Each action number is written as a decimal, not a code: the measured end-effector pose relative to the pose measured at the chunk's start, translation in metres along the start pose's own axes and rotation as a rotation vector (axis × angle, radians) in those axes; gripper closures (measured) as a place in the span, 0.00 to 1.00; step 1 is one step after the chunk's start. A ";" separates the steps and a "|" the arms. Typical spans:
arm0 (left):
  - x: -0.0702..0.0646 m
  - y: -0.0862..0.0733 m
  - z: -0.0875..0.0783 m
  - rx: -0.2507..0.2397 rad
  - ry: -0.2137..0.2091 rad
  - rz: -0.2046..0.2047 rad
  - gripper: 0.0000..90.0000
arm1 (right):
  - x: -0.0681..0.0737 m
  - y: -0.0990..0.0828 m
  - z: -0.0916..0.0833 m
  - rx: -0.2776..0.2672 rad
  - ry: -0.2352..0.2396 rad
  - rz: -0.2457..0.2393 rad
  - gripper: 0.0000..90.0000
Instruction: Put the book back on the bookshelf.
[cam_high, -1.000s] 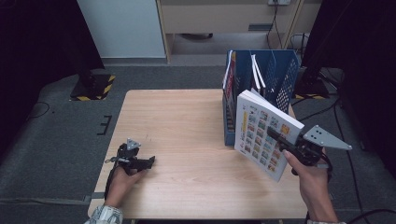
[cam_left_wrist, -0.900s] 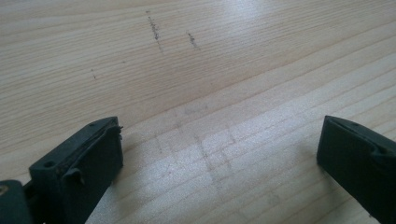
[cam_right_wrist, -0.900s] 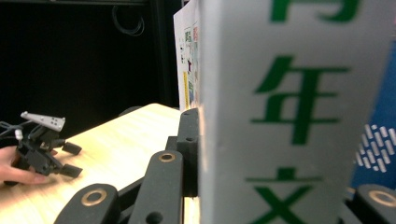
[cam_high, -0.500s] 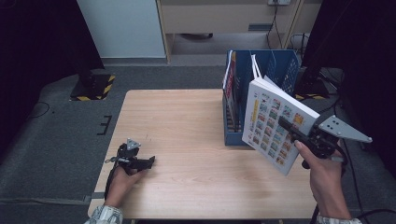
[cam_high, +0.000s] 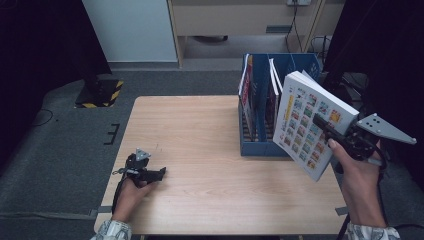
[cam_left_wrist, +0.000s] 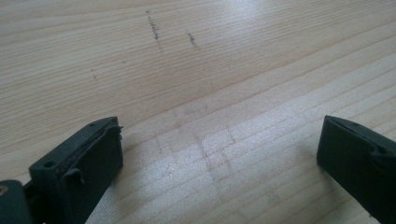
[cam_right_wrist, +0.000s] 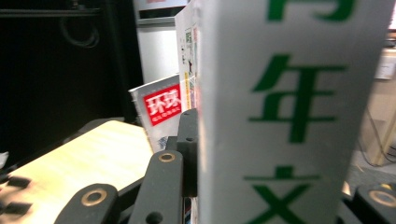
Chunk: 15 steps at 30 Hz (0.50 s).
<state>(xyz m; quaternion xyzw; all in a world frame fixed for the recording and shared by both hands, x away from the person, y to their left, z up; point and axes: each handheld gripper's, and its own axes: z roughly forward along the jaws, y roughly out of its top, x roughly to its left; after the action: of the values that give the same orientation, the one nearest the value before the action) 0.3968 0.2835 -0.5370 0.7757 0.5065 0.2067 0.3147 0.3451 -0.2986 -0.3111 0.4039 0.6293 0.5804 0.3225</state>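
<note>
My right tool (cam_high: 331, 134) is pinching a thick book (cam_high: 311, 125) by its lower edge, one jaw on the cover of small coloured squares and the other behind it; in the right gripper view the grey spine with green characters (cam_right_wrist: 289, 112) stands right between my jaws, so the grip looks firm. I hold the book in the air, tilted, off the right end of the bench (cam_high: 200, 150) and just beside the blue file rack (cam_high: 260, 147), touching neither the bench nor, as far as I can tell, the rack. My left tool (cam_high: 159, 173) rests on the bench near its front left corner, well apart from all of this, with its jaws spread wide and nothing but bare wood between them, as the left gripper view shows. As I judge it, the work is getting this book and the rack together, and it is about midway: the book is gripped and lifted, but it is not standing in any slot, and I cannot say from this pose alone whether it is going in or coming out. If it is going in, what is left is to square it upright, line it up with a free slot and lower it. The rack stands upright at the far right of the bench and already holds several upright magazines (cam_high: 246, 92), one with a red label (cam_right_wrist: 162, 105); the compartments nearest my book are partly hidden behind it, so I cannot tell how much room is free.
</note>
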 end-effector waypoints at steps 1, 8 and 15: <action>0.000 0.000 0.000 0.000 0.000 0.001 0.00 | -0.001 0.000 0.000 -0.001 -0.011 0.005 0.82; 0.000 0.000 0.000 0.000 0.000 0.001 0.00 | -0.007 0.007 0.002 0.006 -0.066 0.002 0.82; 0.000 0.000 0.000 0.000 0.000 0.001 0.00 | -0.014 0.014 0.008 0.017 -0.130 -0.006 0.82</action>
<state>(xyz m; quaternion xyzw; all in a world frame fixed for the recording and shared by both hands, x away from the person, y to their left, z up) 0.3968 0.2835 -0.5370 0.7760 0.5062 0.2066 0.3145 0.3610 -0.3074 -0.2994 0.4416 0.6132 0.5463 0.3612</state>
